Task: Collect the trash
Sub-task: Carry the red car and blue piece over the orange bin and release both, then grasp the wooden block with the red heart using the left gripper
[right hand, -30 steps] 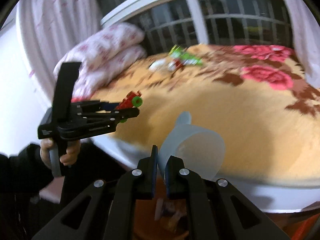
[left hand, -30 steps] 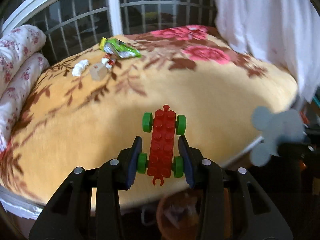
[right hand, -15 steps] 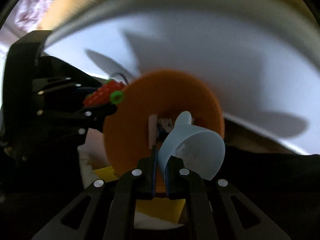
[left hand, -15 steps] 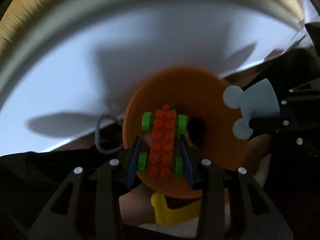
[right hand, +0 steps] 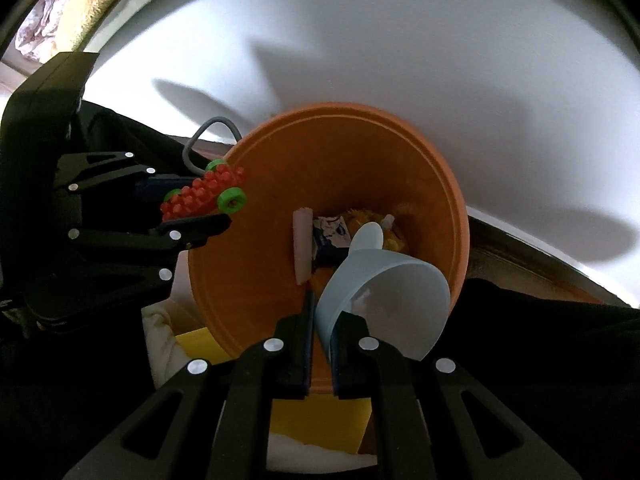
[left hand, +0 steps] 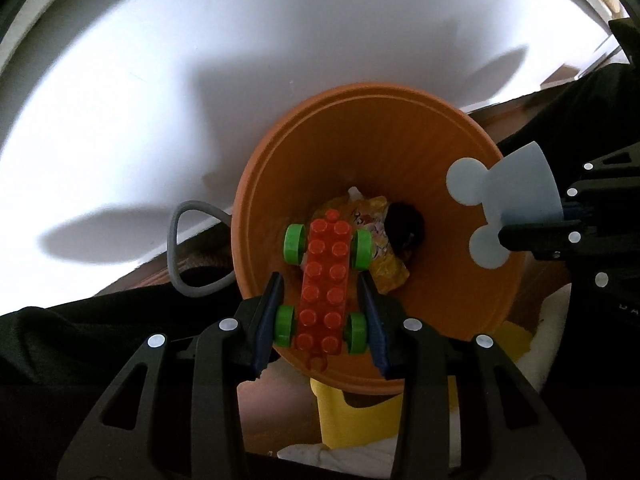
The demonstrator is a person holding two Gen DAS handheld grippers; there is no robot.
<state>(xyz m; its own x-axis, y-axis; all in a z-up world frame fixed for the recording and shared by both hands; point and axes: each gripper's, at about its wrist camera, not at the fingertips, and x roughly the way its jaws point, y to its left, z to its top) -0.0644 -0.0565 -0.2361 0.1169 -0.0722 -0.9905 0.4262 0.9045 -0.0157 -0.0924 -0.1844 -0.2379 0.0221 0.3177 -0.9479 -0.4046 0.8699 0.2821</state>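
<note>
Orange bin [left hand: 460,152], open-topped, rim clear all round, wrappers at the bottom. Left gripper [left hand: 322,308] clamped on a red brick car [left hand: 324,280] with green wheels, held above the bin's mouth near its rim. Right gripper [right hand: 320,340] pinched tight on the wall of a pale blue cup [right hand: 384,300], over the opposite rim. White panel [left hand: 200,40] close behind.

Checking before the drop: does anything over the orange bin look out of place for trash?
Yes. The left claw holds an intact red brick toy car with green wheels above the orange plastic bin of wrappers; it looks like a toy, not trash.
</note>
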